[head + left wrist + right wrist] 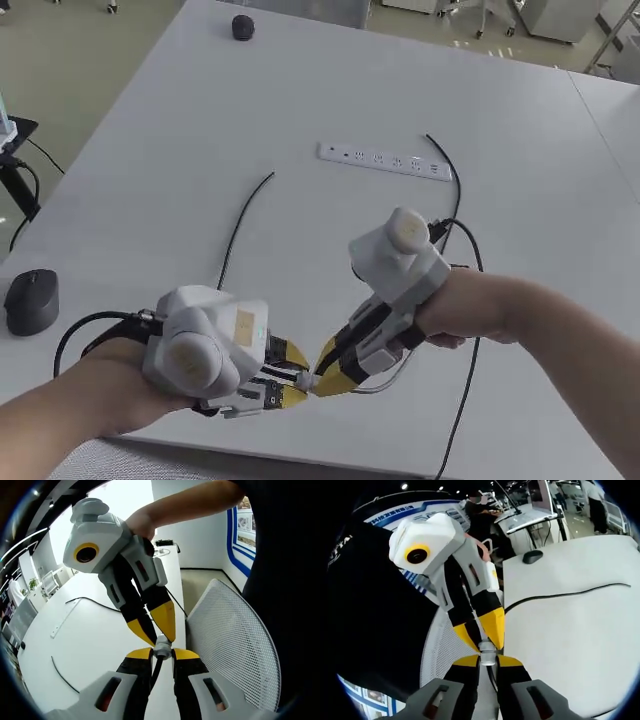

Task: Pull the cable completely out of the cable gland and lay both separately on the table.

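Near the table's front edge my two grippers meet tip to tip. Pinched between the tips is a small white cable gland (311, 381) (161, 647) (488, 650). My left gripper (292, 378) (162, 655) is shut, and a black cable (155, 674) runs from the gland back between its jaws. My right gripper (328, 372) (488, 661) is shut on the gland's other end, with a short run of cable (493, 678) between its jaws. A thin loop of cable (384, 386) hangs under the right gripper.
A loose black cable (240, 225) lies on the white table (300, 90) beyond the left gripper. Farther back are a white power strip (385, 161) with its black lead (468, 250), a mouse (32, 300) at the left and a dark round object (243, 27). A mesh chair back (235, 640) stands at the table's edge.
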### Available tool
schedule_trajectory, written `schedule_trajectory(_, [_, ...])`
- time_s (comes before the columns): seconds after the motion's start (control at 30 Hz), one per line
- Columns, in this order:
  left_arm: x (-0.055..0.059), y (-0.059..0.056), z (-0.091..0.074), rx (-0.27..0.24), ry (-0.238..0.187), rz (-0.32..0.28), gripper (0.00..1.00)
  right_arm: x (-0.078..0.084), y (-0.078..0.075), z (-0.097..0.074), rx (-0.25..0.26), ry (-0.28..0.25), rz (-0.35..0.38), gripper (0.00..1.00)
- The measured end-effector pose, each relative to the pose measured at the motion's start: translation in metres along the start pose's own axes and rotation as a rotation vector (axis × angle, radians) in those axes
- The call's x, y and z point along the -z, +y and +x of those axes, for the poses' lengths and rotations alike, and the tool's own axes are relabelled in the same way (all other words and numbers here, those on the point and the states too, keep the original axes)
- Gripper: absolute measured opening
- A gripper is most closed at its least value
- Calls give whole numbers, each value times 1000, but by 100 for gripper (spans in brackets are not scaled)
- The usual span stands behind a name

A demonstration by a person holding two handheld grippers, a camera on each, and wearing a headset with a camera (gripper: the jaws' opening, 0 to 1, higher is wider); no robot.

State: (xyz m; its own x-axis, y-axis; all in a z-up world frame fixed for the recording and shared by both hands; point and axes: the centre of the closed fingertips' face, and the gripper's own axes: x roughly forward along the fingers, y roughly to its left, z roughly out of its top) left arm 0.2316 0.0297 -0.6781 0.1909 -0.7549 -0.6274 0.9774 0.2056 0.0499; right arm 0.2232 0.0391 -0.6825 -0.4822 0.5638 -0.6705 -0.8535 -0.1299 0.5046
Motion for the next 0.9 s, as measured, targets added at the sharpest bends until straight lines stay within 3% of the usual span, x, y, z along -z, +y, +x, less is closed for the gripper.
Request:
schedule_trajectory(0.03, [0, 2, 0, -6, -3, 20, 16, -2, -4, 0, 35, -11, -53, 7])
schedule_trajectory(0.07, [1, 2, -1, -5, -6, 19, 16, -2, -2, 0, 41, -9, -48, 7])
schedule_trajectory(0.23, [2, 4, -2, -4, -7, -60, 15, -3, -4, 1, 170, 6, -98, 6])
schedule_trajectory(0.5, [-1, 1, -4, 13, -37, -125, 15, -4, 2, -1, 454, 26, -348, 6])
schedule_trajectory(0.53, [-1, 1, -5, 13, -40, -134, 15, -4, 2, -1, 472, 27, -354, 7])
schedule_trajectory(0.7, [-3, 3, -8, 16, -69, -204, 15, -8, 2, -5, 667, 38, -416, 7])
schedule_trajectory(0.8, [-6, 3, -10, 16, -84, -219, 15, -9, 3, -6, 731, 32, -428, 7])
schedule_trajectory(0.9, [-7, 3, -10, 12, -93, -226, 15, -9, 3, -7, 747, 18, -413, 7])
